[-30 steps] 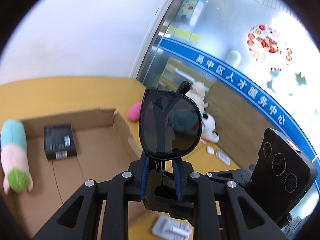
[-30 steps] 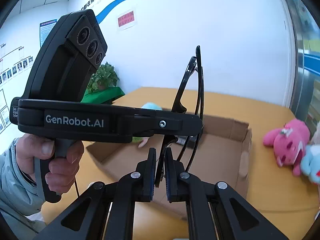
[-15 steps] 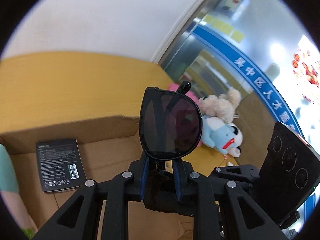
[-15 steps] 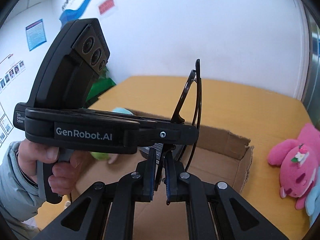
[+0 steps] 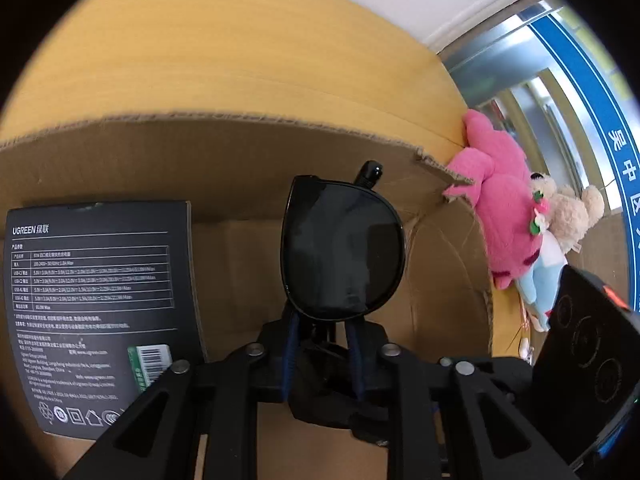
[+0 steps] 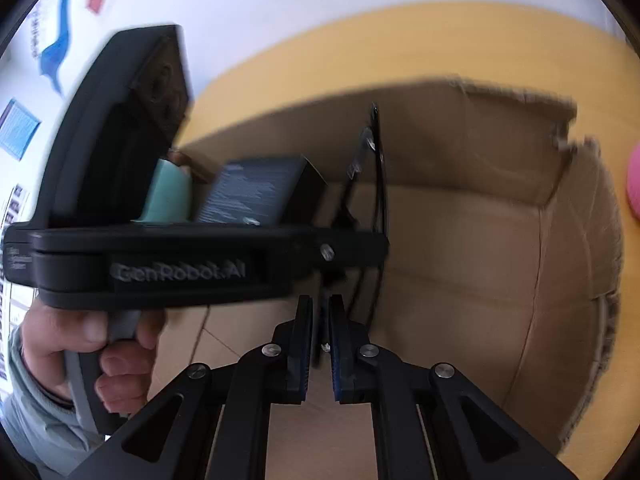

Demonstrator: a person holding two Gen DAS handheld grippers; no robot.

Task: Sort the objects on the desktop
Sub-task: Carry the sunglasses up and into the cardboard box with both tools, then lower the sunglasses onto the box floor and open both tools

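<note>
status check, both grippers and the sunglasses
Left gripper and right gripper both shut on sunglasses. Over cardboard box. Black carton alongside.

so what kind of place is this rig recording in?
Probably an office or public service centre, not a home. Glass partition with a blue band of Chinese signage, white wall with posters and a blue graphic, and a wide wooden desk holding a cardboard box.

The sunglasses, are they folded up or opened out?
Folded. In the left view the sunglasses show one lens with the other stacked behind, a temple tip poking above.
</note>
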